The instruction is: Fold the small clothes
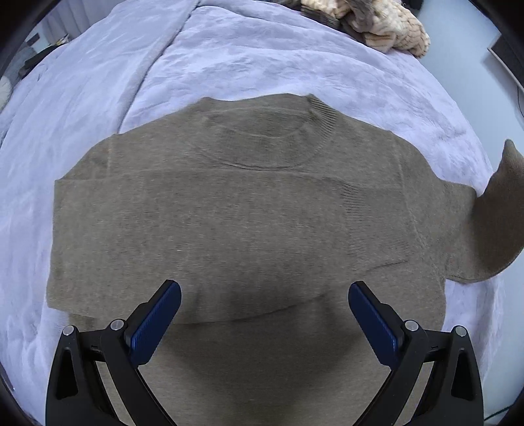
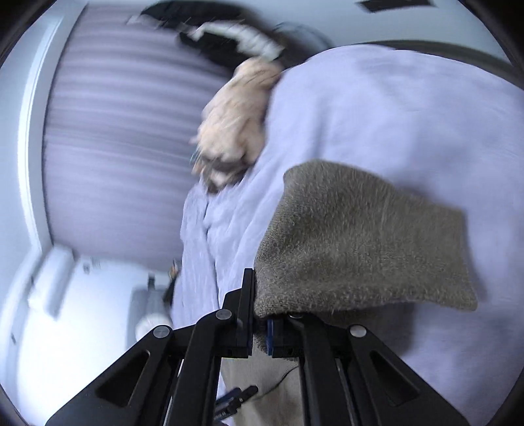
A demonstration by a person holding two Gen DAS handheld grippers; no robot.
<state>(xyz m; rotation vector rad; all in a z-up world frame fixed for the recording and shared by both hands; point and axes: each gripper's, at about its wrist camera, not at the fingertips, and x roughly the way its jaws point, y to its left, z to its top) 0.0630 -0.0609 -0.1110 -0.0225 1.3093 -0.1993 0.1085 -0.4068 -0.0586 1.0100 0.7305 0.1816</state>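
Note:
A grey-brown knit sweater lies flat on a lavender blanket, collar at the far side. One sleeve is folded across its chest. The other sleeve is lifted at the right edge. My left gripper is open and empty, hovering over the sweater's lower part. My right gripper is shut on that sleeve's cuff, which drapes over its fingers above the blanket. The right wrist view is blurred by motion.
A heap of beige knitted clothes lies at the far right of the bed, also in the right wrist view. The bed edge drops to a pale floor at the left there. A ribbed wall or curtain stands behind.

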